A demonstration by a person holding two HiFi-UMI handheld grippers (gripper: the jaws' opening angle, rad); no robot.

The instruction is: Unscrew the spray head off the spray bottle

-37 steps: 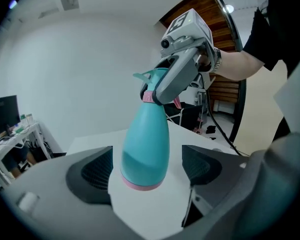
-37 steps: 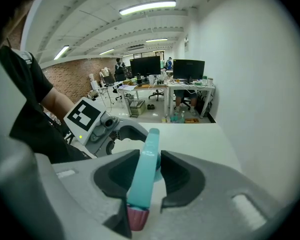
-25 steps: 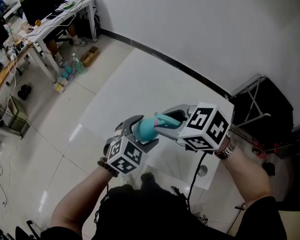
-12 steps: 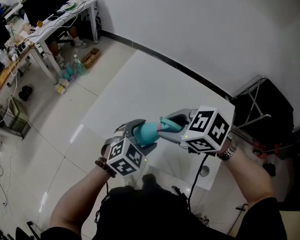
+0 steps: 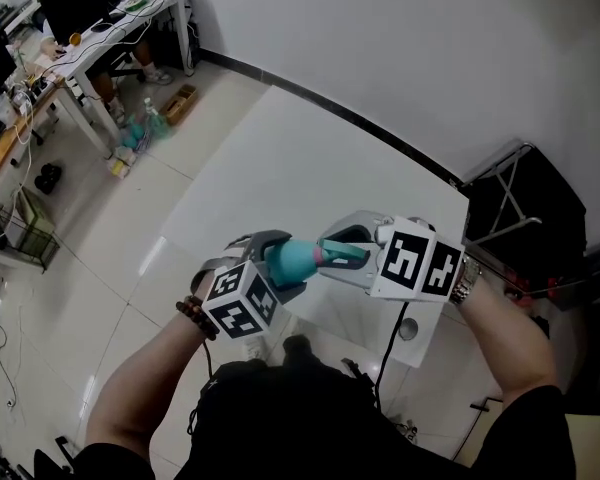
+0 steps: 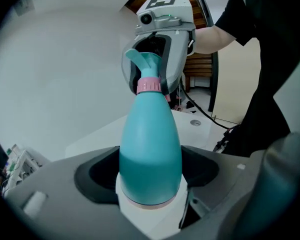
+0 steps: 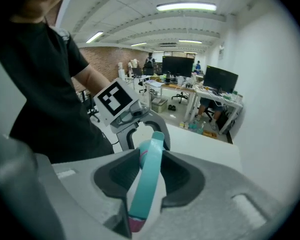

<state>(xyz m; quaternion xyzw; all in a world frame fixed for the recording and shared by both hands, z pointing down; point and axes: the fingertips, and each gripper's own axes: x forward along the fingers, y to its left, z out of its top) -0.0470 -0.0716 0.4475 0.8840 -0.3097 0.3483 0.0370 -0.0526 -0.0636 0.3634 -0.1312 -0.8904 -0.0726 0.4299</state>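
Note:
A teal spray bottle (image 5: 294, 259) with a pink collar (image 6: 149, 85) is held in the air over the white table (image 5: 310, 168). My left gripper (image 5: 280, 265) is shut on its rounded body (image 6: 150, 149); its jaws have just been closing, with the body between them. My right gripper (image 5: 332, 255) faces it and is shut on the teal spray head (image 5: 344, 253), which runs lengthwise between its jaws (image 7: 147, 179). In the left gripper view the right gripper (image 6: 152, 69) wraps the spray head above the collar. The bottle's base is hidden inside the left jaws.
The table has a round cable hole (image 5: 408, 330) near its front edge. A black cable (image 5: 390, 353) hangs from the right gripper. A black metal stand (image 5: 525, 208) is at the right. Desks with monitors (image 5: 90, 18) stand far left, across a glossy floor.
Both grippers have rolled, so their marker cubes show different faces. The pair has shifted slightly with the bottle still between them. The left jaws have drawn in a little.

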